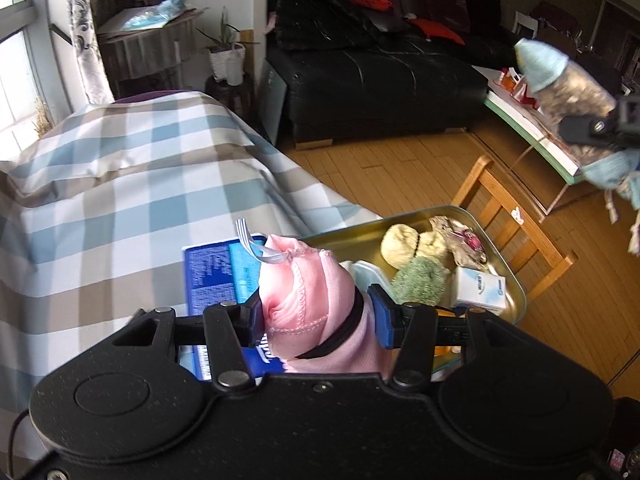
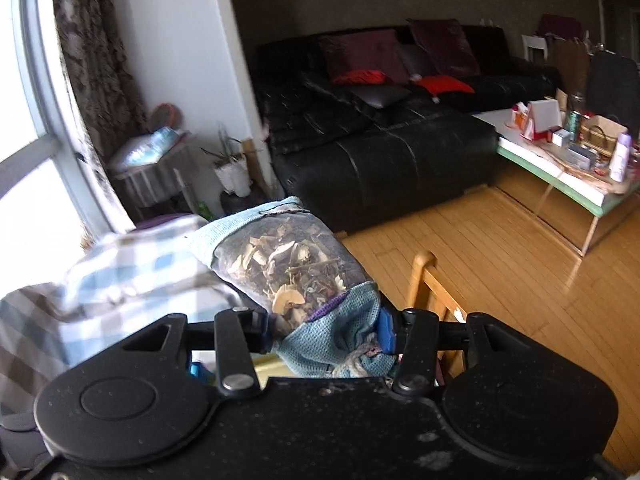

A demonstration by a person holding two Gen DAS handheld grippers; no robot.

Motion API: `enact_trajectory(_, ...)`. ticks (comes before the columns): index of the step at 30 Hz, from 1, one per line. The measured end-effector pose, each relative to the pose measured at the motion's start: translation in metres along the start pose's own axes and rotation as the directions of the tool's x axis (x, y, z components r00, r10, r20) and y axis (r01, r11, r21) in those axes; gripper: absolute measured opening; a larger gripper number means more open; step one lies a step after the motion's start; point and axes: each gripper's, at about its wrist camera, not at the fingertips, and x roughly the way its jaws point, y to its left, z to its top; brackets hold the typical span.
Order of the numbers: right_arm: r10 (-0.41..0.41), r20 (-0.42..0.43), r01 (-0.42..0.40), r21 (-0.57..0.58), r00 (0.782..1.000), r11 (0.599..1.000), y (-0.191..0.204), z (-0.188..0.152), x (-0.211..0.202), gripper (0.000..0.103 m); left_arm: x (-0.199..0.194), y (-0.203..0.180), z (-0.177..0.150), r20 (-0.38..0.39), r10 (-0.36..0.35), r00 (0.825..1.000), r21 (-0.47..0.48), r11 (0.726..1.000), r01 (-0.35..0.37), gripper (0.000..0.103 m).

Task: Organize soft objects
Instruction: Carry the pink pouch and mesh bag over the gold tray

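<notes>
My left gripper (image 1: 316, 316) is shut on a pink knit cloth pouch (image 1: 308, 288) with a black band, held above a blue box (image 1: 216, 276) and next to a metal tray (image 1: 516, 292). The tray holds cream-yellow soft balls (image 1: 400, 246), a green fuzzy ball (image 1: 420, 282), a brownish pouch (image 1: 464, 240) and a white carton (image 1: 480, 286). My right gripper (image 2: 326, 330) is shut on a blue-ended mesh sachet of dried herbs (image 2: 288, 264), held up in the air. That sachet also shows in the left wrist view (image 1: 568, 88) at the upper right, with the right gripper (image 1: 600, 128) on it.
A checked blue, white and brown cloth (image 1: 120, 184) covers the surface to the left. A wooden chair (image 1: 516, 220) stands beside the tray. A black leather sofa (image 2: 380, 140) is behind, and a cluttered low table (image 2: 568, 168) is on the right over wood flooring.
</notes>
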Motion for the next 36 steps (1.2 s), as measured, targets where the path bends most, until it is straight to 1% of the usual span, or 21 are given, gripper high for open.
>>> enact_trajectory(2, -0.045, 0.006, 0.045, -0.007, 0.999, 0.999, 0.001, -0.010, 0.008, 0.047, 0.008, -0.006, -0.001, -0.015, -0.019, 1.000, -0.007, 1.000, 0.019, 0.049)
enact_trajectory(3, -0.054, 0.003, 0.054, -0.002, 0.999, 0.999, 0.001, -0.015, 0.012, 0.047, 0.012, -0.008, -0.002, -0.022, -0.027, 0.999, -0.008, 1.000, 0.027, 0.049)
enact_trajectory(6, -0.052, -0.027, 0.053, 0.031, 0.998, 0.998, -0.008, -0.027, 0.023, 0.047, 0.022, -0.018, -0.003, -0.040, -0.037, 0.999, 0.002, 0.999, 0.037, 0.049)
enact_trajectory(12, -0.068, -0.083, 0.072, 0.051, 0.994, 0.996, -0.018, -0.043, 0.049, 0.047, 0.043, -0.035, -0.002, -0.065, -0.026, 0.998, 0.038, 0.999, 0.029, 0.049)
enact_trajectory(18, -0.087, -0.132, 0.096, 0.058, 0.987, 0.994, -0.025, -0.055, 0.072, 0.047, 0.055, -0.036, -0.001, -0.086, -0.011, 0.996, 0.032, 0.999, 0.014, 0.049)
enact_trajectory(20, -0.095, -0.144, 0.105, 0.061, 0.985, 0.993, -0.028, -0.059, 0.077, 0.047, 0.057, -0.037, -0.003, -0.084, -0.004, 0.996, 0.048, 0.999, 0.008, 0.049)
enact_trajectory(22, -0.103, -0.151, 0.113, 0.060, 0.983, 0.992, -0.028, -0.061, 0.082, 0.047, 0.061, -0.041, -0.007, -0.090, 0.015, 0.996, 0.067, 0.998, -0.009, 0.049)
enact_trajectory(26, -0.107, -0.163, 0.118, 0.059, 0.981, 0.991, -0.031, -0.064, 0.087, 0.047, 0.071, -0.047, -0.017, -0.121, 0.013, 0.993, 0.099, 0.995, -0.001, 0.050)
enact_trajectory(30, -0.101, -0.182, 0.113, 0.055, 0.978, 0.992, -0.030, -0.067, 0.088, 0.047, 0.082, -0.049, -0.025, -0.160, 0.013, 0.987, 0.100, 0.995, 0.003, 0.050)
enact_trajectory(32, -0.098, -0.187, 0.109, 0.051, 0.977, 0.993, -0.030, -0.067, 0.090, 0.047, 0.083, -0.051, -0.028, -0.161, 0.014, 0.987, 0.111, 0.994, 0.004, 0.050)
enact_trajectory(35, -0.097, -0.190, 0.108, 0.048, 0.977, 0.993, -0.029, -0.068, 0.091, 0.047, 0.080, -0.056, -0.035, -0.158, -0.007, 0.987, 0.151, 0.988, 0.031, 0.051)
enact_trajectory(36, -0.097, -0.190, 0.107, 0.047, 0.977, 0.993, -0.029, -0.068, 0.091, 0.047, 0.078, -0.060, -0.038, -0.157, -0.022, 0.987, 0.172, 0.984, 0.049, 0.056)
